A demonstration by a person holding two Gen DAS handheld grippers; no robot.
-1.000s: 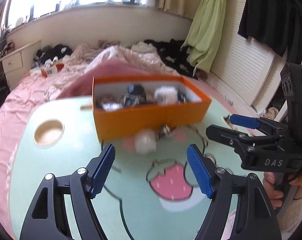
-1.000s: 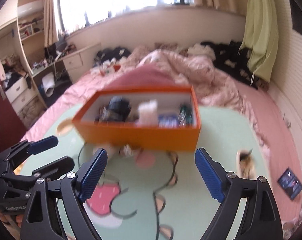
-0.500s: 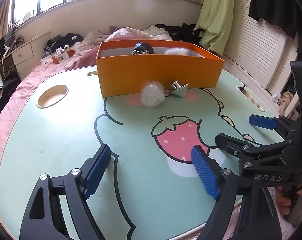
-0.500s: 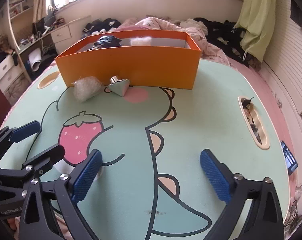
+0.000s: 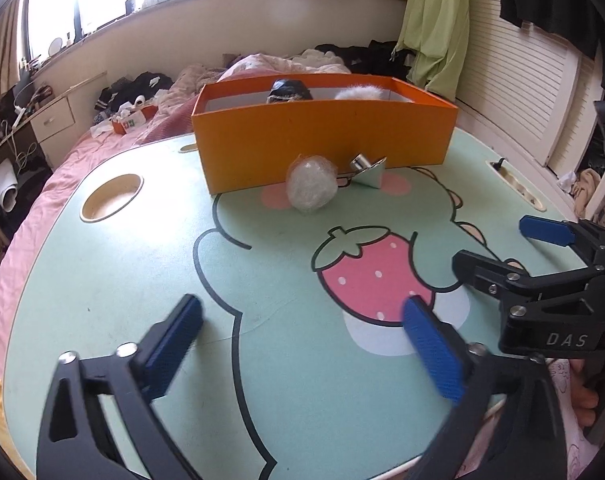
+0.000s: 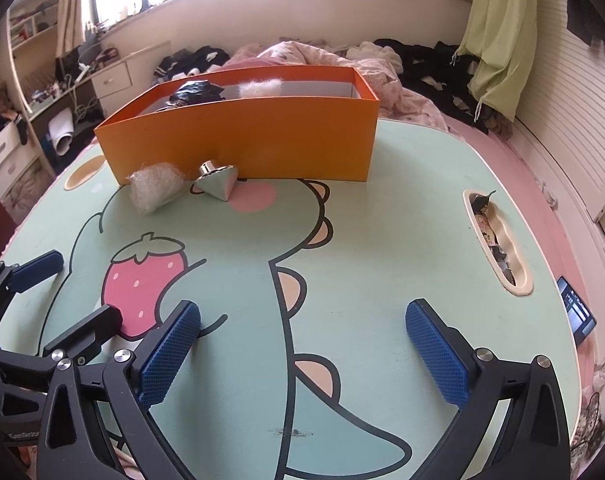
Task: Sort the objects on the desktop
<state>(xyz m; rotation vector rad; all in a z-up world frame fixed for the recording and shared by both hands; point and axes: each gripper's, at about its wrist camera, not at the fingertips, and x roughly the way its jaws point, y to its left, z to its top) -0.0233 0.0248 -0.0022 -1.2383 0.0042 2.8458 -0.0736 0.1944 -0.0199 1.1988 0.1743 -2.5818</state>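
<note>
An orange box (image 5: pixel 322 148) (image 6: pixel 242 144) stands at the far side of the green cartoon table (image 5: pixel 142 260) (image 6: pixel 382 240); a dark crumpled item (image 5: pixel 288 90) and a white fluffy item (image 6: pixel 260 88) show above its rim. In front of the box lie a clear plastic-wrapped ball (image 5: pixel 311 187) (image 6: pixel 156 187) and a silver cone-shaped spinning top (image 5: pixel 367 170) (image 6: pixel 216 182). My left gripper (image 5: pixel 302 316) hovers low over the near table, its jaws opening with nothing between them. My right gripper (image 6: pixel 304 320) is open and empty, to the right of the left one (image 6: pixel 34 292).
A round cup hole (image 5: pixel 112 197) sits at the table's left and a slot holding small scraps (image 6: pixel 498 248) at its right. A phone (image 6: pixel 576 310) lies on the pink bedding beyond the table's right edge. A person's fingers (image 5: pixel 582 392) hold the right gripper's handle.
Both grippers have dropped toward the table and tilted down, so the box now appears farther and side-on. Both pairs of jaws have spread wider.
</note>
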